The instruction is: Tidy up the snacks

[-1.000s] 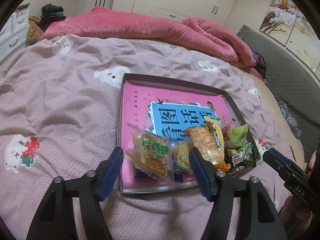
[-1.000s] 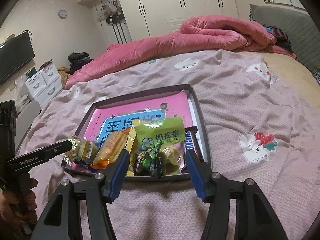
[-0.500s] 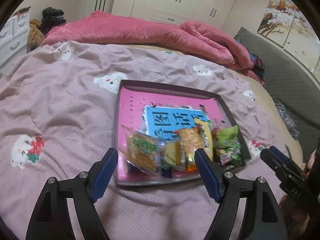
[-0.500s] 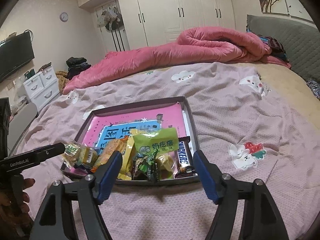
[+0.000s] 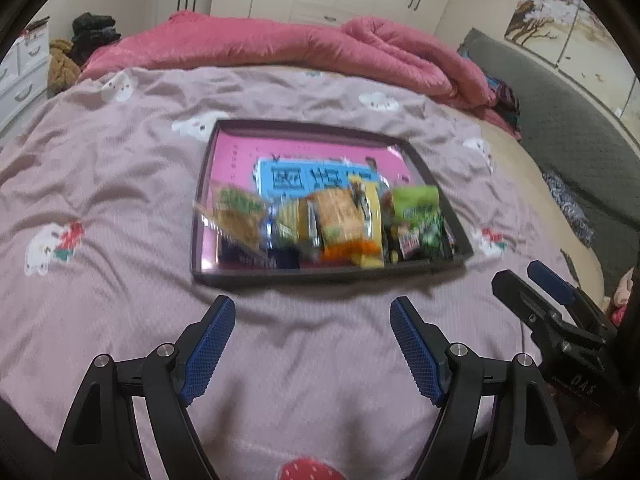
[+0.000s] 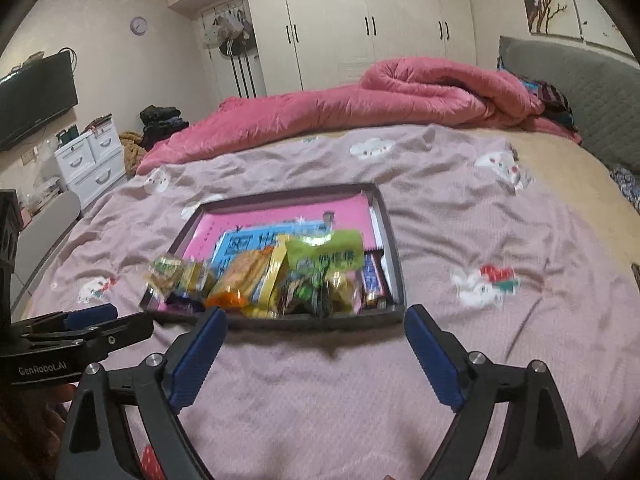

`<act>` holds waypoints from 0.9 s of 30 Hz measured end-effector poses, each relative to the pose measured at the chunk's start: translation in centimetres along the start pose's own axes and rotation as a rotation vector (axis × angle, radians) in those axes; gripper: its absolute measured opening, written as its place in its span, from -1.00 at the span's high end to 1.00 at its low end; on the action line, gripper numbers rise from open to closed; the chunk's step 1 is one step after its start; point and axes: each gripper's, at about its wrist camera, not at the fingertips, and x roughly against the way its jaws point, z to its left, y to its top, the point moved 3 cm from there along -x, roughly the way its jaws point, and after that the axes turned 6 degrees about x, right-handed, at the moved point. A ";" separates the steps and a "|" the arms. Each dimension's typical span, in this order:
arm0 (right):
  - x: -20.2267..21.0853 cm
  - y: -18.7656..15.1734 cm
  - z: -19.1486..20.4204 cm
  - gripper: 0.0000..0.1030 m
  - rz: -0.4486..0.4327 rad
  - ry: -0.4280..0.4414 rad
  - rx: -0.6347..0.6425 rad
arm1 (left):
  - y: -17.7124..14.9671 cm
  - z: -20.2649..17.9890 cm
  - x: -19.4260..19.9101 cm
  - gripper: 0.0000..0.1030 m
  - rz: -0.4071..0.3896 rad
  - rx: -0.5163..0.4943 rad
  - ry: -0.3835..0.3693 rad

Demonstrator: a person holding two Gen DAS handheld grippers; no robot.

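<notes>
Snacks (image 5: 320,224) lie ahead of both claws, bunched along the near edge of a dark tray (image 5: 436,184) on the bed (image 5: 100,184). From the left claw (image 5: 312,350), whose jaws have just been opening and now stand wide with only bedspread between them, the pile sits toward 12 o'clock, apart from the blue pads. The right claw (image 6: 316,354) has likewise just been opening; wide and empty, it has the green packet (image 6: 326,256) at 12 o'clock and the chocolate bar (image 6: 374,280) toward 1 o'clock. Each claw shows in the other's view, at 3 o'clock and 9 o'clock. Bare bedspread surrounds the tray on all sides; the far half of the tray holds only a pink book (image 5: 240,156). A pink duvet (image 6: 360,108) is heaped along the far edge.
</notes>
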 end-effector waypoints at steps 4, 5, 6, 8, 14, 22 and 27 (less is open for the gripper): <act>0.3 -1.2 0.4 -0.77 0.028 0.001 0.004 | -0.9 -0.2 0.2 -0.57 0.014 -0.004 0.007; 0.4 -1.4 0.4 -0.77 0.033 0.003 0.007 | -1.1 -0.2 0.3 -0.57 0.015 -0.004 0.007; 0.5 -1.6 0.6 -0.77 0.035 0.003 0.011 | -1.2 -0.3 0.4 -0.57 0.016 -0.006 0.008; 0.7 -1.8 0.8 -0.77 0.035 0.002 0.021 | -1.3 -0.3 0.4 -0.57 0.017 -0.012 0.010; 0.8 -1.9 0.9 -0.78 0.037 0.003 0.020 | -1.5 -0.5 0.4 -0.57 0.021 -0.024 0.015; 0.6 -2.0 0.8 -0.79 0.041 0.007 0.017 | -1.6 -0.9 0.4 -0.57 0.022 -0.042 0.011; 0.4 -2.0 0.6 -0.81 0.045 0.004 0.010 | -1.6 -0.9 0.4 -0.57 0.021 -0.042 0.012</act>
